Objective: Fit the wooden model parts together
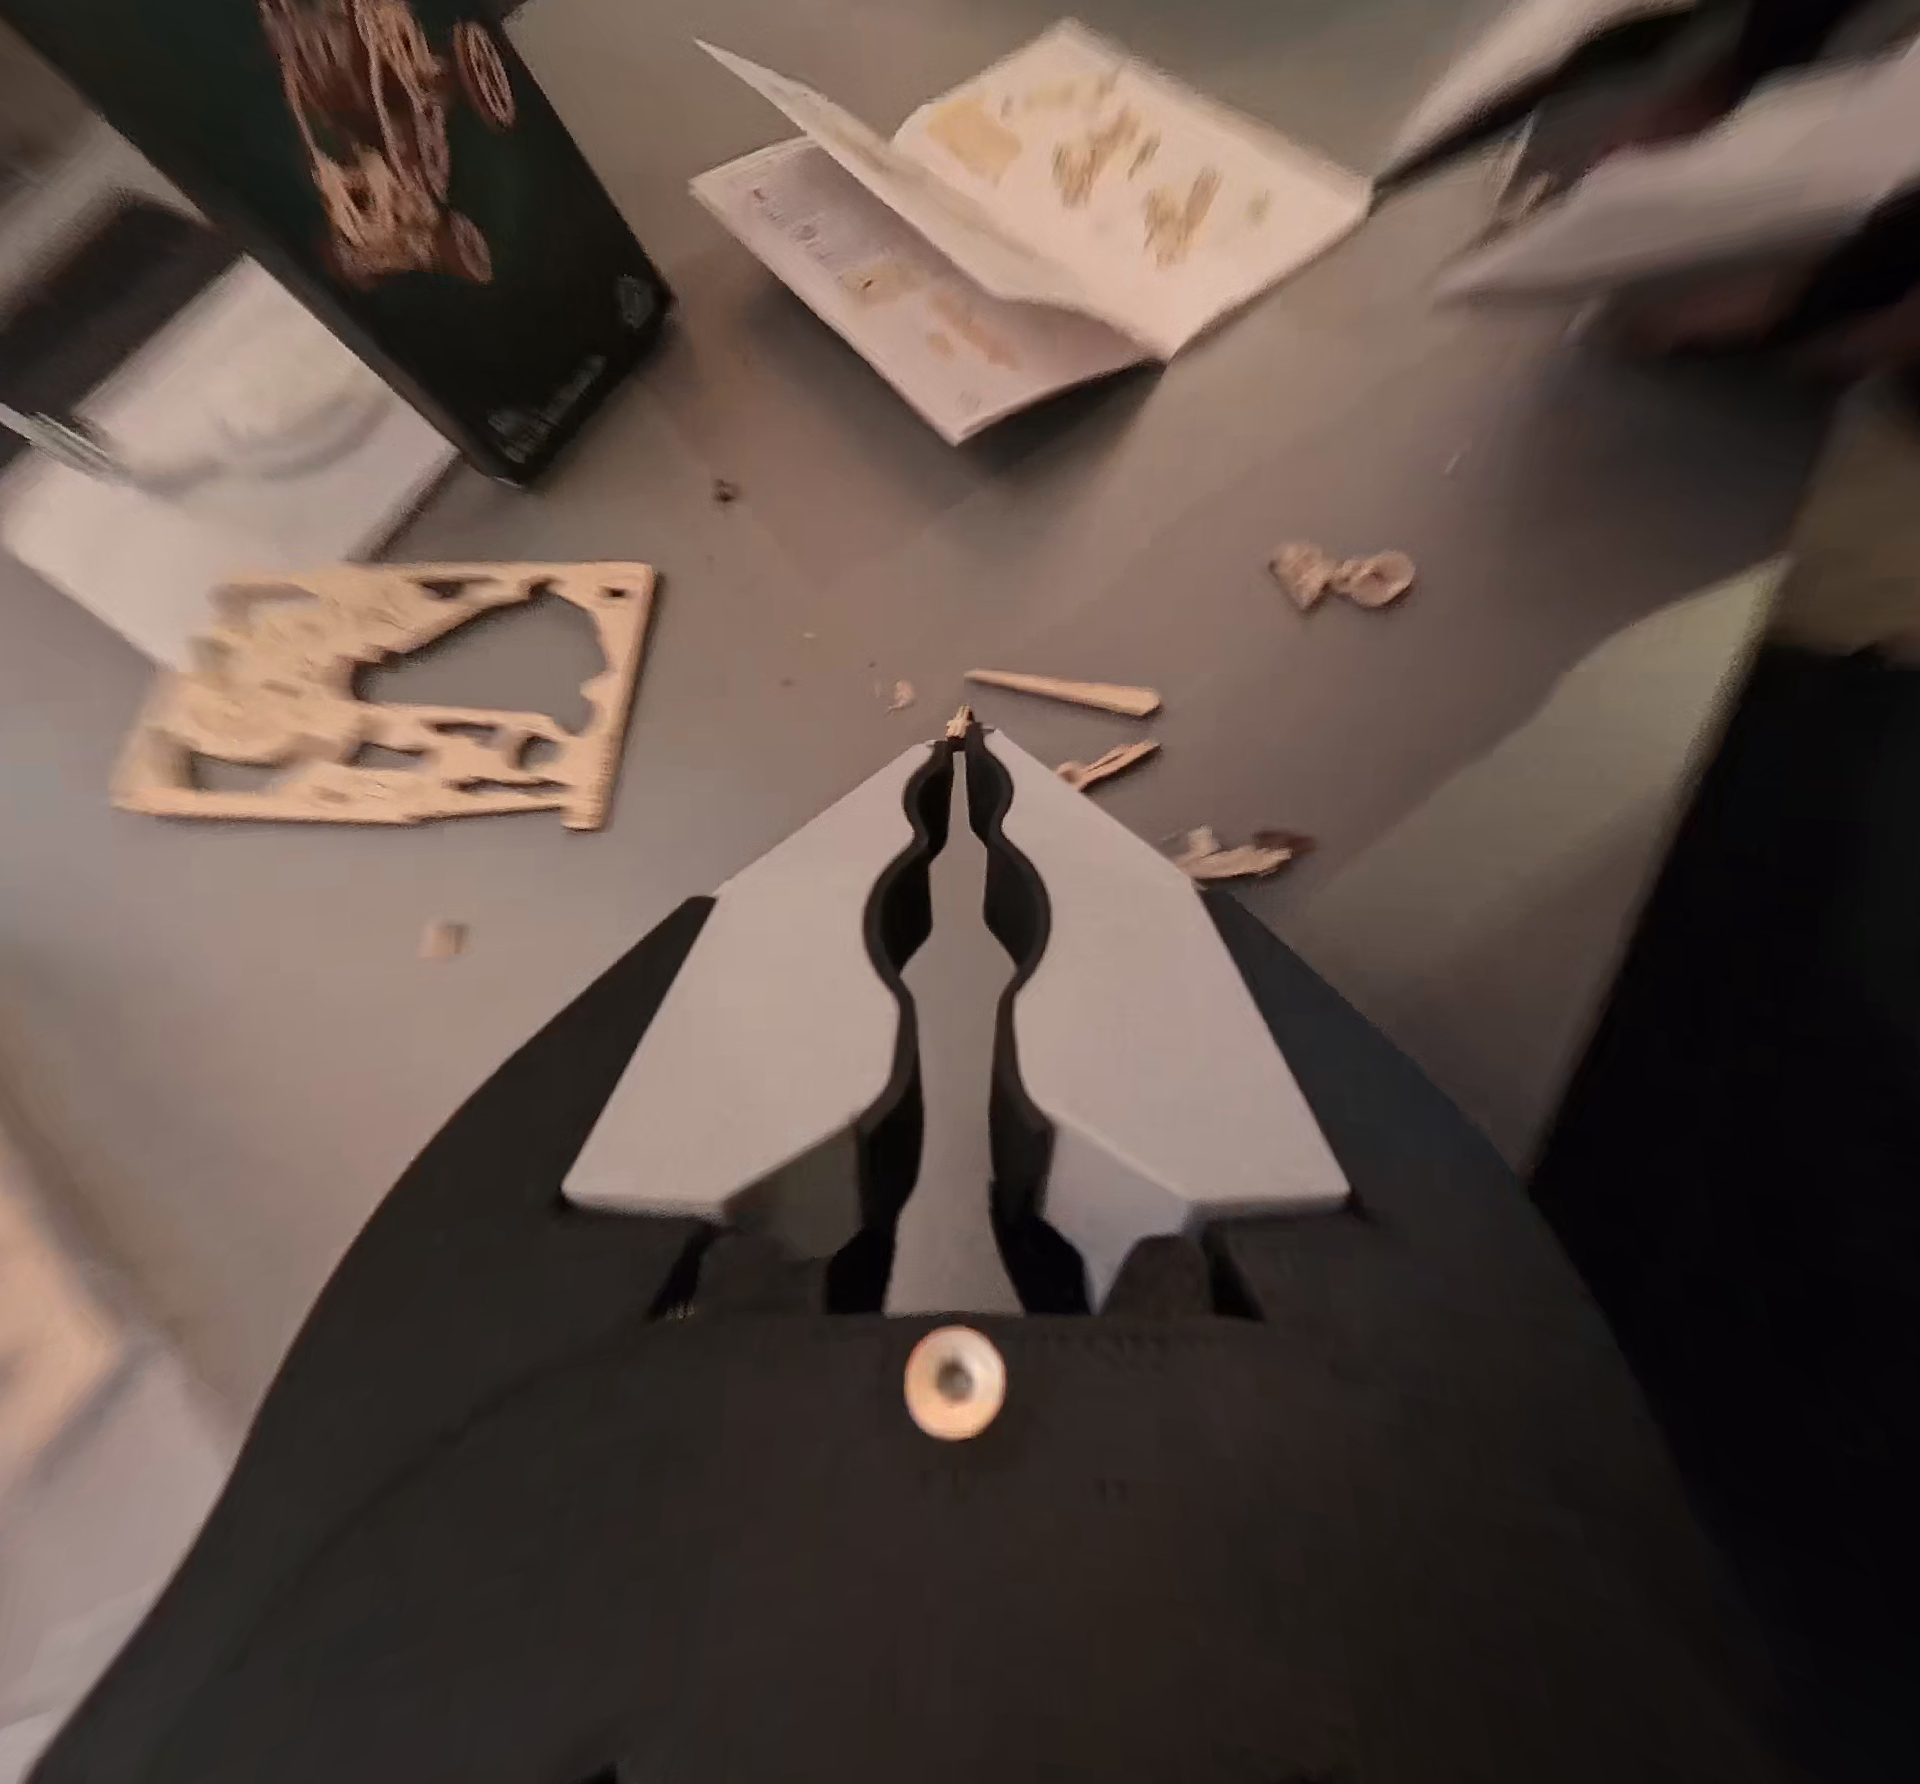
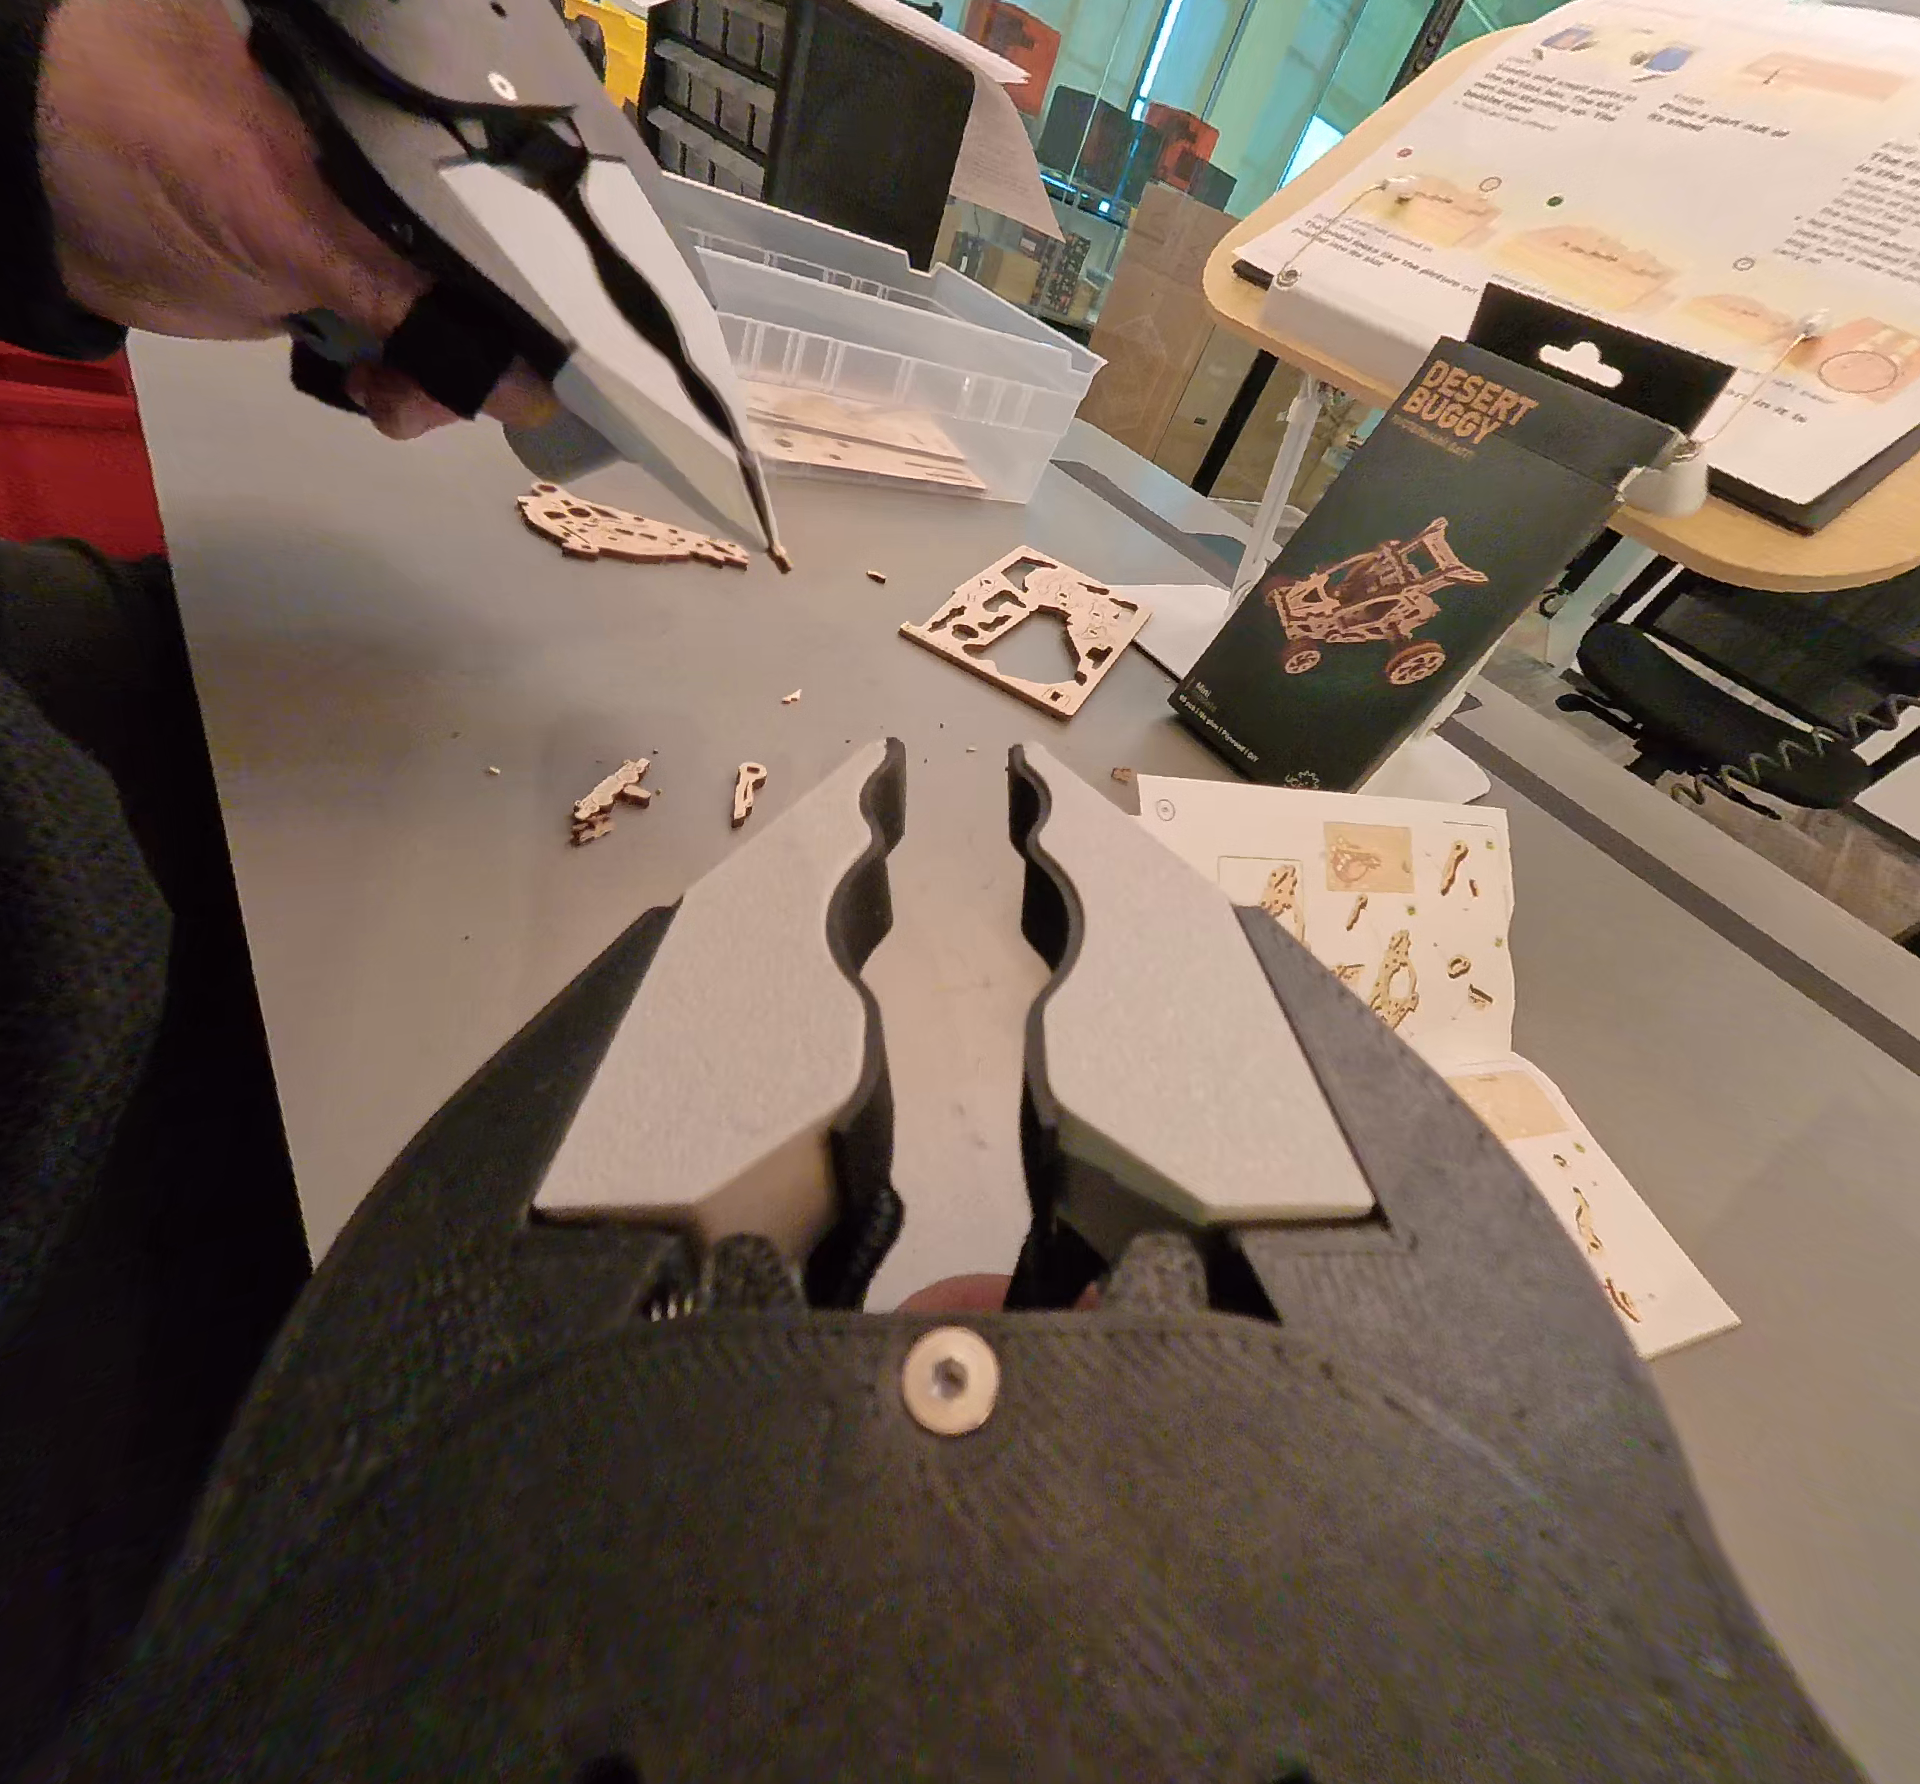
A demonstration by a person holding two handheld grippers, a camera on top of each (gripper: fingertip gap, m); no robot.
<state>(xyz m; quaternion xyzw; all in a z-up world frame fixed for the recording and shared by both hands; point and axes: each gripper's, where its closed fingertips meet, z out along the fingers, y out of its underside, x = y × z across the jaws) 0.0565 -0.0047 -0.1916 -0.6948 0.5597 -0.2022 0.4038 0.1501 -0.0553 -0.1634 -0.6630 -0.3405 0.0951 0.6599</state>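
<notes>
1. The left gripper (image 1: 958,747) is clenched, its fingertips pinching a tiny wooden piece (image 1: 961,724) that sticks out just past the tips; in the right wrist view the same gripper (image 2: 771,545) points steeply down at the grey table (image 2: 416,695), with the piece (image 2: 779,562) at or just above the surface.
2. A hand (image 2: 197,176) grips the left gripper's black body from behind.
3. A long flat wooden part with holes (image 2: 623,529) lies on the table just beside the left gripper's tip, on the hand's side.
4. The right gripper (image 2: 956,763) is released: its two fingers stand apart, with only bare table showing between the pads.
5. Ahead and to the left of the right gripper's tips lie two small loose wooden parts (image 2: 613,799) and (image 2: 748,789).
6. Farther ahead, slightly right, lies the punched-out wooden sheet (image 2: 1029,633), flat on the table.
7. Beyond the sheet to the right stands a dark kit box (image 2: 1434,571), upright.
8. The open instruction leaflet (image 2: 1382,913) lies just beside the right finger, on its right.
9. A clear plastic tray (image 2: 894,352) sits beyond the left gripper, well apart from the right one.
</notes>
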